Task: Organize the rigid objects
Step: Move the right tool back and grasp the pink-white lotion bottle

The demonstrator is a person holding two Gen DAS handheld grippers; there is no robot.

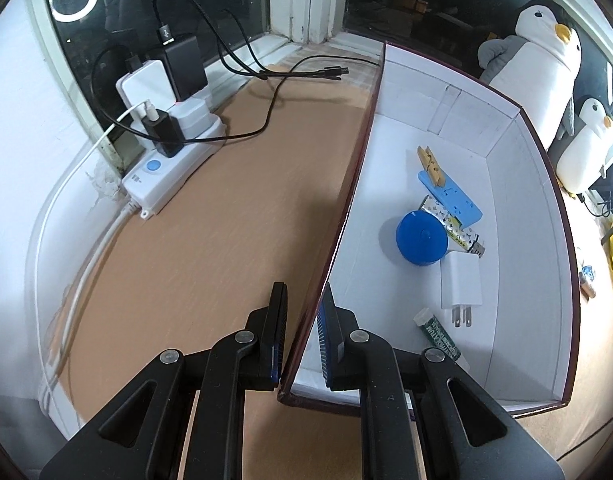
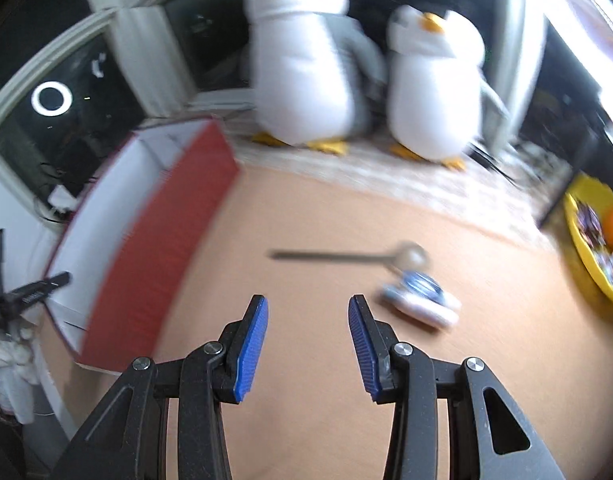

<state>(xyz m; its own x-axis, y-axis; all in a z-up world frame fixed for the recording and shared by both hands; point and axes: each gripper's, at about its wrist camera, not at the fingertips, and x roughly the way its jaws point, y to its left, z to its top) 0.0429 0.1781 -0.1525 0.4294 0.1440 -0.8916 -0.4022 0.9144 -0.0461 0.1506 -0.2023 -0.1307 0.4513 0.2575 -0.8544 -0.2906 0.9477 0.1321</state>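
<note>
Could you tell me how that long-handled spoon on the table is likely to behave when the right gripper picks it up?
The spoon looks like metal, so probably stiff and somewhat slippery. Lying flat on the table, its thin handle may be hard to get under. Gripped far from its bowl, it may tilt.

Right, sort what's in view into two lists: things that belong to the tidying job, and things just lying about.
Job:
- box, its wall clamped by the left gripper
- inside it: clothespin, blue round case, white charger plug, eraser
- on the table: spoon, small blue-and-white item, ahead of the open right gripper

Lying about:
- power strip
- plush penguins
- yellow fruit bowl
</note>
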